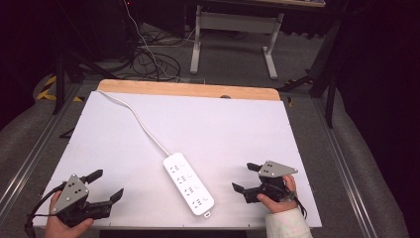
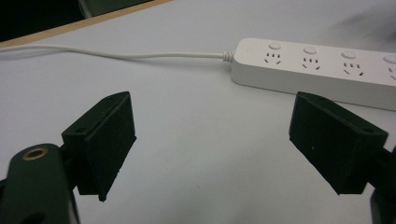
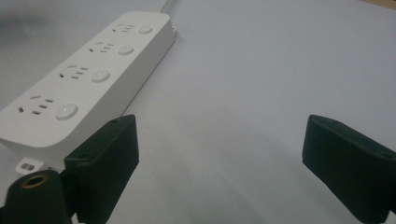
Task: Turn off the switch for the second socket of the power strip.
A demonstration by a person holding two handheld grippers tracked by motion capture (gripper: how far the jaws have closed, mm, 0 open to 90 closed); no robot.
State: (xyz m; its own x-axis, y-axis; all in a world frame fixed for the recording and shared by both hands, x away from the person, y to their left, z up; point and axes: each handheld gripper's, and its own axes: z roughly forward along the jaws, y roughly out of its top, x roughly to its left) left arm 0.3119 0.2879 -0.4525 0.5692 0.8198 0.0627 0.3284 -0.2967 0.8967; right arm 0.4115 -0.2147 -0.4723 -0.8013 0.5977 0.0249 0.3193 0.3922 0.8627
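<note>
A white power strip (image 1: 188, 184) with several sockets and round switches lies slantwise at the front middle of the white table (image 1: 223, 129). Its white cord (image 1: 141, 124) runs off to the back left corner. My left gripper (image 1: 108, 184) rests at the front left, open, jaws aimed toward the strip, nothing between them. In the left gripper view the power strip (image 2: 317, 70) lies beyond the jaws at the upper right. My right gripper (image 1: 246, 177) sits at the front right, open and empty. In the right gripper view the power strip (image 3: 88, 79) lies just past the left jaw.
A wooden strip (image 1: 188, 89) edges the table's far side. Beyond it stand a white desk frame (image 1: 235, 29) and tangled cables (image 1: 148, 59) on the grey floor. Metal rails (image 1: 29, 153) run along both sides of the table.
</note>
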